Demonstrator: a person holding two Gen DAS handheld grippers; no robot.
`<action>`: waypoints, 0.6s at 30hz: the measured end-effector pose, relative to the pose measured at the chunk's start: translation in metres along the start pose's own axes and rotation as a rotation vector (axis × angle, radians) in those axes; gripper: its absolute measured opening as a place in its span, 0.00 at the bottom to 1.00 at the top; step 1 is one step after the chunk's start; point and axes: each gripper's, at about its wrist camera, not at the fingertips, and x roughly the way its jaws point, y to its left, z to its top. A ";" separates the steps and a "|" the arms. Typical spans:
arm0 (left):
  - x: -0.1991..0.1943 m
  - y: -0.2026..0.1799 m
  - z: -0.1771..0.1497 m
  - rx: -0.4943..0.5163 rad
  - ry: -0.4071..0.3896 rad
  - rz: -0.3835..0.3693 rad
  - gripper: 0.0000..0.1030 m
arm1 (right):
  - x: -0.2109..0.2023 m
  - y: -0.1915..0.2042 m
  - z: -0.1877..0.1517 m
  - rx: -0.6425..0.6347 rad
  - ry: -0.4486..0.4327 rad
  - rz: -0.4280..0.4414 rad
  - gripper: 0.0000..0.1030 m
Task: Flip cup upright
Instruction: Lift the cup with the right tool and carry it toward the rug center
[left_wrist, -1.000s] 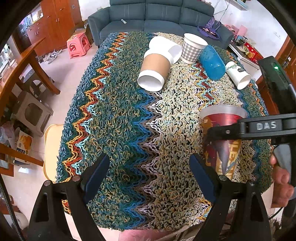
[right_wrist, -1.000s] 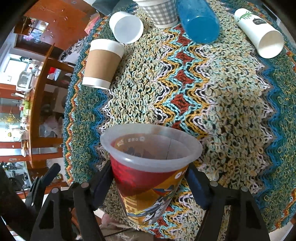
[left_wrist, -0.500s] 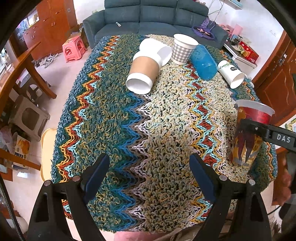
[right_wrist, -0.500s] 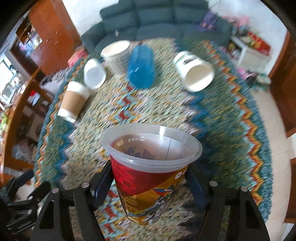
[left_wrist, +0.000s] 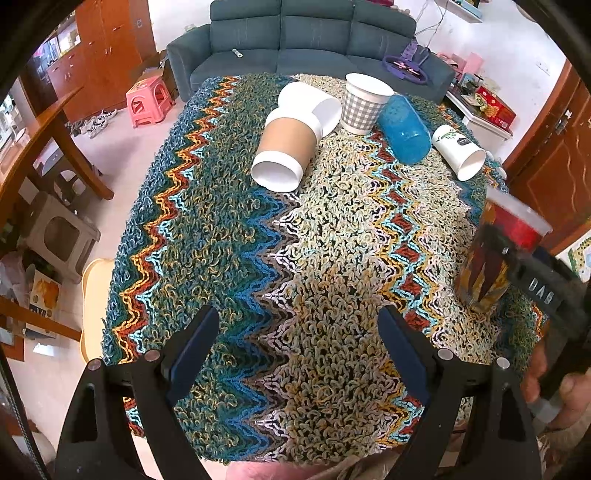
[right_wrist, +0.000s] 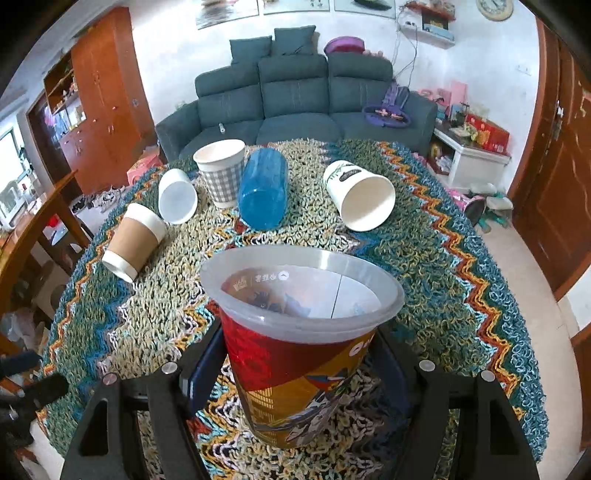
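Low centre of the right wrist view: red printed cup (right_wrist: 299, 354) sits between the fingers of the right tool (right_wrist: 295, 365), mouth up, clear rim toward the top of the frame. Long axis near vertical, tipped slightly away from the camera. Both jaws press the cup's sides below the rim; right tool is clamped on it.

Far right edge of the left wrist view: same cup (left_wrist: 495, 258) seen side-on, upright, base at or just above the knitted zigzag cloth (left_wrist: 295, 258) on the tabletop. Contact with the cloth cannot be told from either view. Right tool (left_wrist: 517, 266) crosses its middle; a hand (left_wrist: 554, 387) shows at the lower right corner.

Left tool (left_wrist: 295, 339), lower centre of its own view: jaws spread wide, nothing between them, hanging over the near part of the cloth. The cup lies well to its right, so the right tool is the one on the job.

Judgement: cup already upright; what remains is setting the base flat and letting go. Loopy cloth is uneven, so the cup may rock on release.

Upper frame: brown sleeved cup (right_wrist: 133, 243), white cup (right_wrist: 177, 201), blue tumbler (right_wrist: 264, 188) and leaf-print cup (right_wrist: 360, 195) lie on their sides; checked cup (right_wrist: 221, 173) stands.
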 end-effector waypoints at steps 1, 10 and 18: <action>0.000 0.001 0.000 0.001 -0.001 -0.001 0.87 | -0.002 0.002 -0.002 -0.021 -0.004 0.002 0.73; -0.002 -0.003 -0.001 0.013 -0.010 -0.008 0.87 | -0.017 0.012 -0.018 -0.116 0.004 0.002 0.73; -0.007 -0.012 -0.002 0.033 -0.021 -0.013 0.87 | -0.027 0.012 -0.028 -0.135 0.049 0.023 0.75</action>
